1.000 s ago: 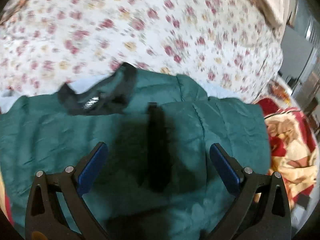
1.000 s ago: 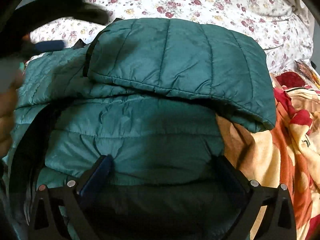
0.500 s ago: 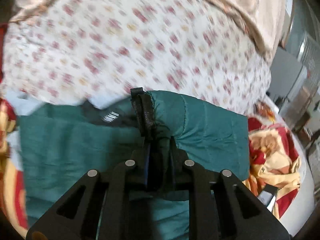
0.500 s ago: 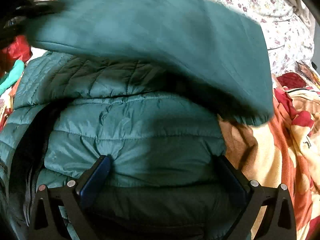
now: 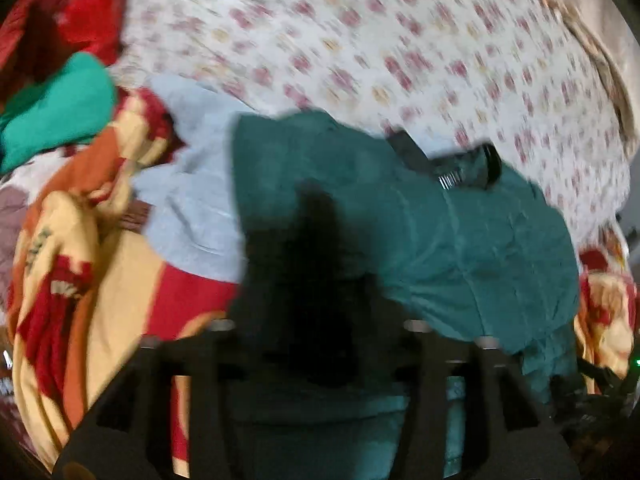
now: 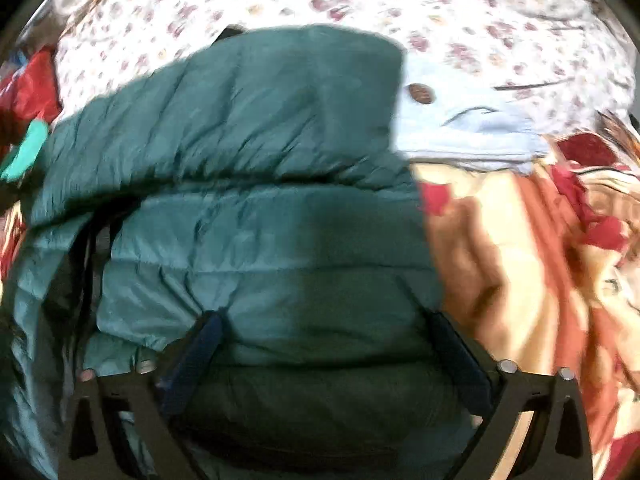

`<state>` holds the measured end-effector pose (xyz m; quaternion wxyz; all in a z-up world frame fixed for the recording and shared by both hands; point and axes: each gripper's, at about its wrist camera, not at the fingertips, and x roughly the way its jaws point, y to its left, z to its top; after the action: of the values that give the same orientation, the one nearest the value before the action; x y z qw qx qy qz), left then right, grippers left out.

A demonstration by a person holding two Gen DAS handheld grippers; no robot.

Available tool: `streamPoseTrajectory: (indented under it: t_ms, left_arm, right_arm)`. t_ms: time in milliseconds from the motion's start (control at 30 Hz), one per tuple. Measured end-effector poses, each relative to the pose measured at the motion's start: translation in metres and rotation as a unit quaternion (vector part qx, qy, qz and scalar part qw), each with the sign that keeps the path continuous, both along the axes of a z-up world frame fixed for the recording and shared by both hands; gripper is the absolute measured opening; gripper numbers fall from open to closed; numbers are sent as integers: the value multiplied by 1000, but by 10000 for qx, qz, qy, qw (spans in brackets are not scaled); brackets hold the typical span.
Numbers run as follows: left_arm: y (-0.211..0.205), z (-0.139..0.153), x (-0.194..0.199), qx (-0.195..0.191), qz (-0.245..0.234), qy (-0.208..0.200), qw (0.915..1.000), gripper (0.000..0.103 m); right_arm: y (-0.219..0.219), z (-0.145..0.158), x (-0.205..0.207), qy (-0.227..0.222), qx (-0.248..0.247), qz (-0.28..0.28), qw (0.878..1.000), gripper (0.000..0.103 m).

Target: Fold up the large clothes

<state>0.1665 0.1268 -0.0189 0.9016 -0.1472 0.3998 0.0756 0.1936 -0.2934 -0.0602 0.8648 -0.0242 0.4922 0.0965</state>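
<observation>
1. Floral sheet point(image 5: 400, 40): fills upper part of both views. Serves as folding surface.
2. Jacket point(image 6: 248, 216): green, quilted, centre of right view, centre-right of left view. Upper panel doubled over lower body, fold edge running left to right across middle of right view; judged mid-fold, not yet compact.
3. Blanket point(image 6: 520, 260): red, orange, cream; right side of right view, lower left of left view. Lies under jacket's edge.
4. Pale blue cloth point(image 6: 472, 128): upper right of right view, just beside jacket's top edge. Likely waiting its turn.
5. Right gripper point(image 6: 324, 356): bottom centre, jaws spread wide with jacket's lower body between them; probably steadying that part while the other side gets laid over. Jaws just been closing a little; pads not seen pressing the cloth.
6. Left gripper point(image 5: 320, 340): bottom centre, blurred and dark. Jaws just been opening, partway apart; dark shape between them, whether cloth or shadow unclear.
7. Collar point(image 5: 452, 164): black trim, centre right of left view, resting on folded panel.
</observation>
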Motion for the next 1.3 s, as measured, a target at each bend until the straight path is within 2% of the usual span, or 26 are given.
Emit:
streamPoseTrajectory:
  t_ms: [33,133,200,233,300,367,433,467,500,567,633,700,767,833,867,933,967,1000,1200,1300]
  left_arm:
    - [5,9,-8,132,242,-229,9994,61]
    - [6,30,-20,443,575,-756,9945,61]
    - [-6,41,-17,641,473,-1047,9913,61]
    - [-20,43,-12,774,211,-1123,9904,61]
    - [-34,36,2,862,-132,-1025,9909,61]
    - [-41,6,26,953,-252,-456,9941,60]
    - [-35,-28,41,931,-120,88,9955,61]
    - [-30,-40,41,817,-137,79,9965,62]
    - [-30,-41,41,822,-131,45,9965,62]
    - [-36,-39,44,1055,-122,22,9943,63]
    - [-42,-41,45,1208,-115,6,9926,64]
    - [-42,-40,47,1180,-62,-5,9930,65]
    - [-40,-42,47,1165,-49,0,9932,65]
    - [-42,-41,46,1195,-48,-11,9928,66]
    - [-43,-40,46,1217,-45,-11,9926,66]
    - [-43,-41,45,1242,-50,-15,9922,69]
    - [-44,-42,44,1233,-82,-25,9923,71]
    - [-45,-42,45,1249,-92,-18,9921,72]
    - [-46,-44,46,1327,-71,19,9911,73]
    - [-47,-44,47,1304,-79,31,9914,77]
  right_arm:
    - [-7,8,-1,-161,91,-126,9997,89]
    - [-26,48,7,-888,472,-457,9939,89]
    - [-23,66,25,-1195,539,-359,9907,89]
    - [-19,71,37,-1279,591,-189,9898,89]
    - [-9,71,63,-1440,847,146,9858,89]
    - [3,56,81,-1274,985,390,9862,89]
    - [14,19,107,-652,755,595,9932,89]
    - [16,1,116,-332,690,666,9948,89]
    - [12,-13,124,21,961,669,9931,90]
    - [3,-16,133,215,1201,495,9913,90]
    - [6,0,135,8,929,385,9949,88]
    - [18,35,132,-749,680,318,9944,87]
    - [29,56,137,-1203,879,385,9881,87]
    - [43,60,146,-1370,1027,490,9840,87]
    - [51,50,157,-1223,1127,564,9845,87]
    - [62,22,177,-784,1043,649,9893,96]
    - [67,3,183,-684,807,736,9917,98]
    - [66,-3,182,-823,768,793,9905,101]
    - [70,-3,183,-873,724,778,9905,103]
    - [79,-3,186,-899,639,780,9908,103]
